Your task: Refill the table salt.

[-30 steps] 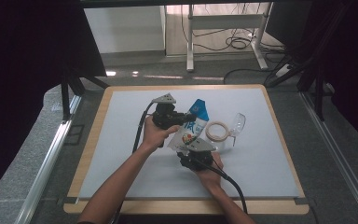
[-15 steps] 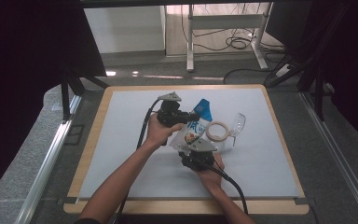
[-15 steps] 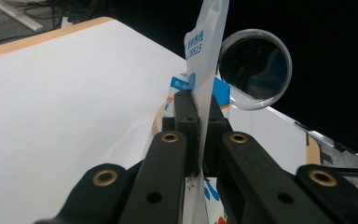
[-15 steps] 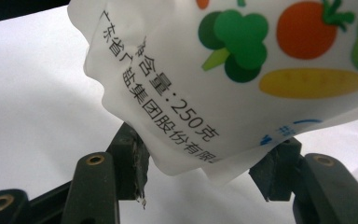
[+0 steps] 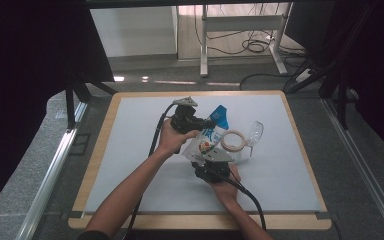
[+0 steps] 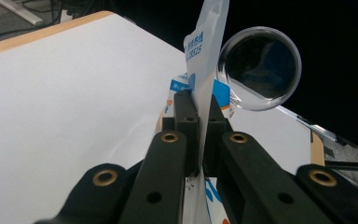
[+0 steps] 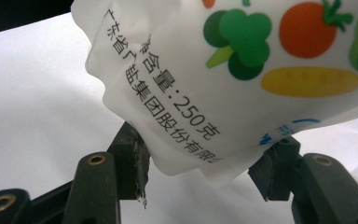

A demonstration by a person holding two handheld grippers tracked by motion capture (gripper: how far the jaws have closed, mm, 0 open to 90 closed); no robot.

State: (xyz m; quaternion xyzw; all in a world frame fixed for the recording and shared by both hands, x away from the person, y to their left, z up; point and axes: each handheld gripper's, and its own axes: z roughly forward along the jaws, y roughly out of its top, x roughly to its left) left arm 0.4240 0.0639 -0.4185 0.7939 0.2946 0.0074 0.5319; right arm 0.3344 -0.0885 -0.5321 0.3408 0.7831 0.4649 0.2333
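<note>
My left claw is clamped on the top edge of a white-and-blue pouch, while my right claw stands spread under the pouch's bottom corner.

In the left gripper view my two black jaws are pressed together with the thin pouch pinched between them, rising upright above them. In the right gripper view my jaws stand apart on either side of the rounded lower end of the pouch, which bears printed vegetables and black lettering. From the high view the pouch hangs between my two hands above the middle of the white mat, just beside a roll of tape and a clear glass lying on its side.
</note>
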